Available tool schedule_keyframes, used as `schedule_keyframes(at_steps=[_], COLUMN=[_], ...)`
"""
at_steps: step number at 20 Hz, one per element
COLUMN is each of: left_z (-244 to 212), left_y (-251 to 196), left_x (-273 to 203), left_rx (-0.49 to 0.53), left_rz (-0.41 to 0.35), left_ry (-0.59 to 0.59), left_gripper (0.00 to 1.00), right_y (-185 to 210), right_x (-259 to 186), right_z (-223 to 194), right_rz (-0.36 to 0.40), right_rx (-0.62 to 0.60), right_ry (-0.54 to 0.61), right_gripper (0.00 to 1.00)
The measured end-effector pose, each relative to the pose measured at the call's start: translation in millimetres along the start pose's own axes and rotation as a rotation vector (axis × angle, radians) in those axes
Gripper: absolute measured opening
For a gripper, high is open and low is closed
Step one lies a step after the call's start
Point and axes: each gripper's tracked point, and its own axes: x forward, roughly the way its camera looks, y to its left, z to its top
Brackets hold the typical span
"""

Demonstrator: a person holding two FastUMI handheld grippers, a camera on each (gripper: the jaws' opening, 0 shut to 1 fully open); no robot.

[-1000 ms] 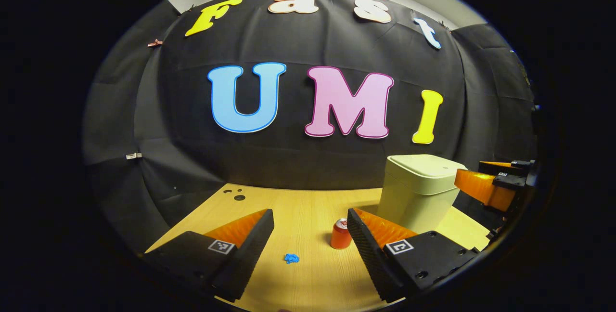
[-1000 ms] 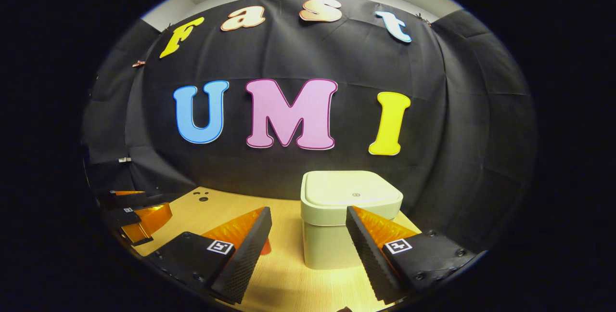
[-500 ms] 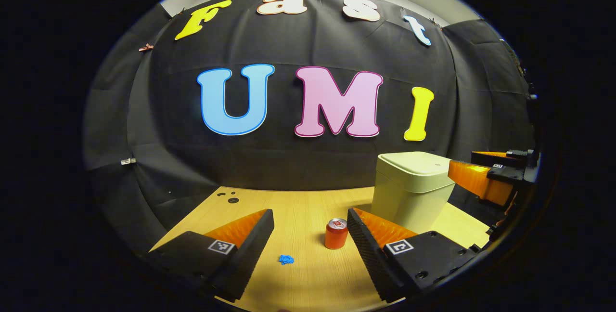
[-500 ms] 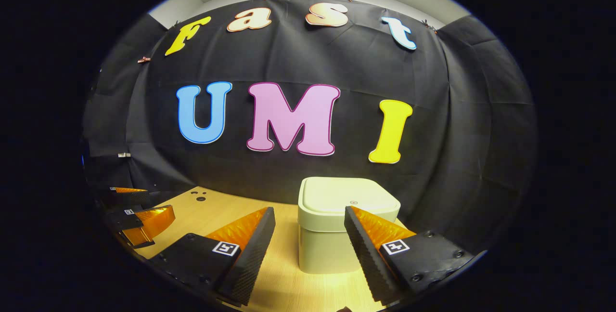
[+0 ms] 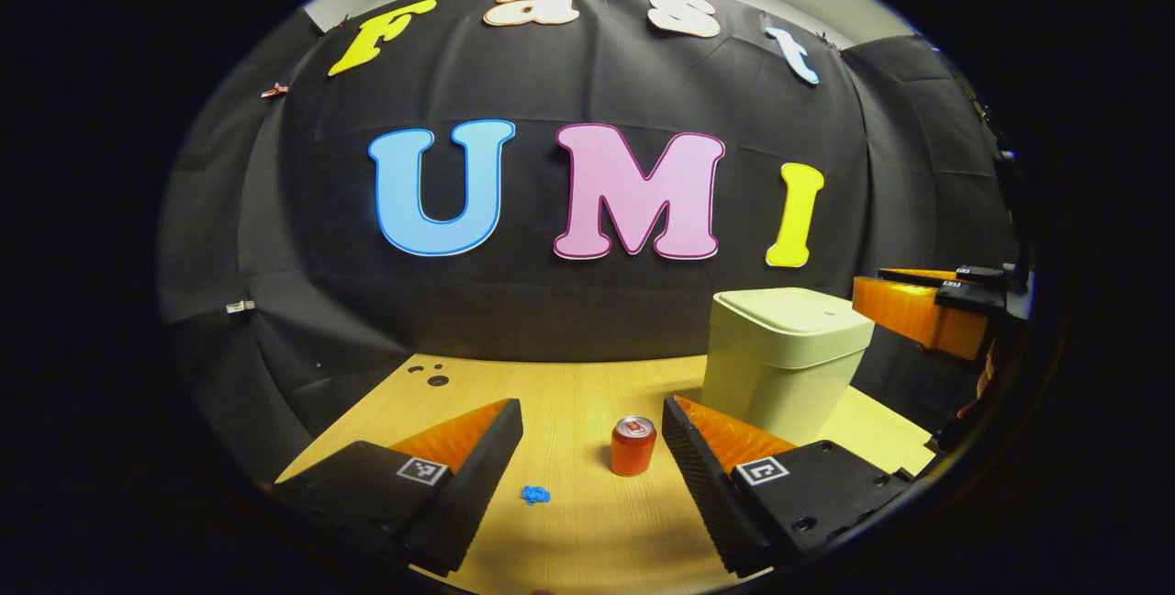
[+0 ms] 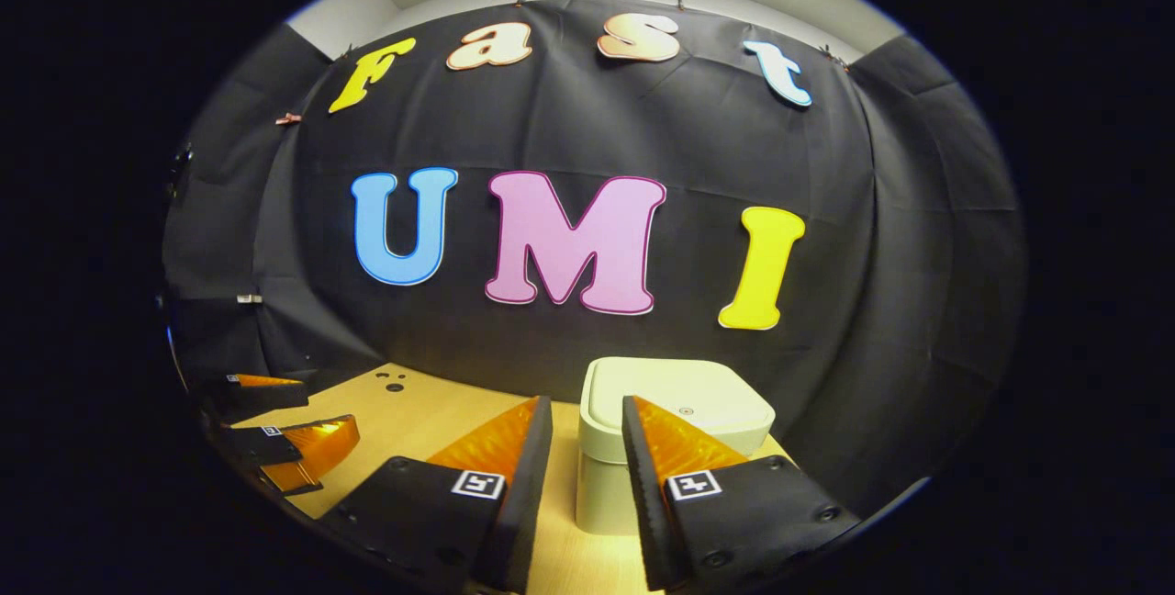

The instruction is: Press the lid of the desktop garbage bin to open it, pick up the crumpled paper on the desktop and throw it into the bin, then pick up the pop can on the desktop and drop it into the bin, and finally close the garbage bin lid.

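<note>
Right hand-held gripper (image 6: 587, 494) hung above and just short of the garbage bin (image 6: 677, 411), its fingers drawn near together with a narrow gap left between them, nothing held. The bin's lid (image 6: 684, 400) was down and flat. It lay straight ahead of and slightly below the fingertips, a touch to their right. Judged: the opening press was not yet made, and the move turns on bringing those nearly closed tips forward and down onto the lid top.

Left hand-held gripper (image 5: 592, 457) stood with fingers wide apart, empty, low over the bench (image 5: 569, 393). Pop can (image 5: 632, 446) stood upright ahead, just inside its right finger, long axis vertical. Crumpled paper (image 5: 534, 494), small and blue, lay nearer, between the fingers toward the left one. The bin sat farther off to this gripper's right.

Judged: right gripper was much the nearer to the lid; left the nearer to paper and can.
</note>
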Motion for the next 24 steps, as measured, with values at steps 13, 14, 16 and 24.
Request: schedule_keyframes(at_steps=[13, 14, 16, 24], left_z=[-3.2, -4.4, -7.8, -11.0], left_y=[-5.4, -5.5, -4.8, 5.1], left_x=[4.8, 6.3, 8.0, 13.5], left_rx=[0.000, 0.000, 0.000, 0.040], left_rz=[0.016, 0.018, 0.023, 0.055], left_ry=[0.005, 0.010, 0.023, 0.043], left_gripper=[0.98, 0.98, 0.98, 0.98], right_y=[-40.8, -50.3, -66.0, -91.8], right_x=[22.5, 28.4, 43.4, 105.1], right_z=[-9.7, -8.9, -9.6, -42.9], right_rz=[-0.001, -0.018, -0.041, -0.059], right_rx=[0.093, 0.090, 0.087, 0.141], right_ry=[0.097, 0.096, 0.108, 0.194], right_gripper=[0.05, 0.05, 0.05, 0.05])
